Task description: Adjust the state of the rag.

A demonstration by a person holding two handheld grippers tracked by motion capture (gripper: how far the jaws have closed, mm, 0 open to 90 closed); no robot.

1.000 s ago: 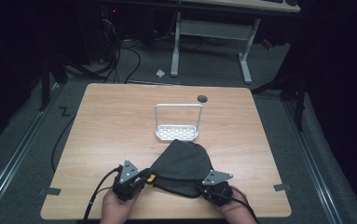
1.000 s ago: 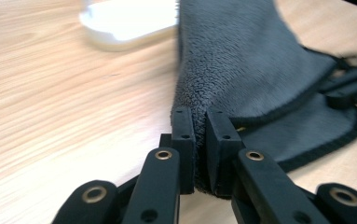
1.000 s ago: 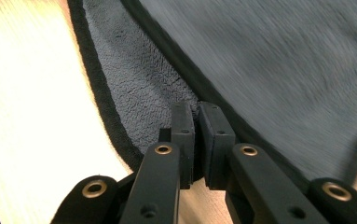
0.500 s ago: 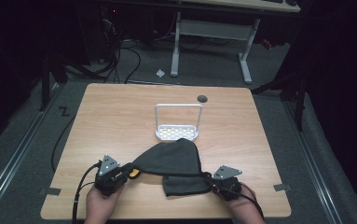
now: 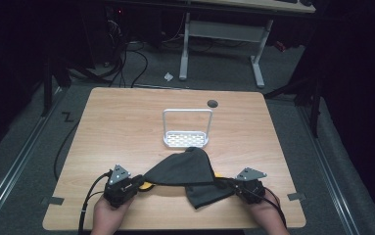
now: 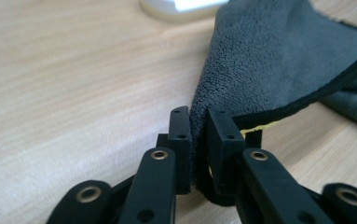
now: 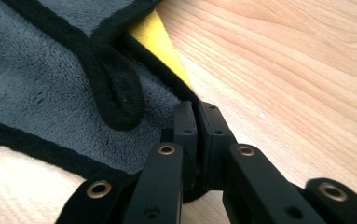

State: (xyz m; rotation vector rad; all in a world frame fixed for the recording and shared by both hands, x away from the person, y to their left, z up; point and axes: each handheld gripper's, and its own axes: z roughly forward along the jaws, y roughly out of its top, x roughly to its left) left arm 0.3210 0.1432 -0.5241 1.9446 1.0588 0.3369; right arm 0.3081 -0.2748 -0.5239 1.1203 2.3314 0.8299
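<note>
Both grippers, left [image 5: 135,184] and right [image 5: 230,185], fingers pinched on grey cloth [image 5: 182,168]; yellow underside mostly hidden.

- Light wood-grain surface [image 5: 126,127], rectangular with rounded corners, standing on grey carpeted floor [image 5: 33,147].
- Dark round grommet hole [image 5: 212,103] near the far edge, right of centre.
- White perforated rack [image 5: 186,129] with an upright hoop frame sits mid-surface.
- Dark grey cloth [image 5: 187,171] with black trim and a yellow underside lies near the front edge; its far tip is touching or overlapping the rack's base.
</note>
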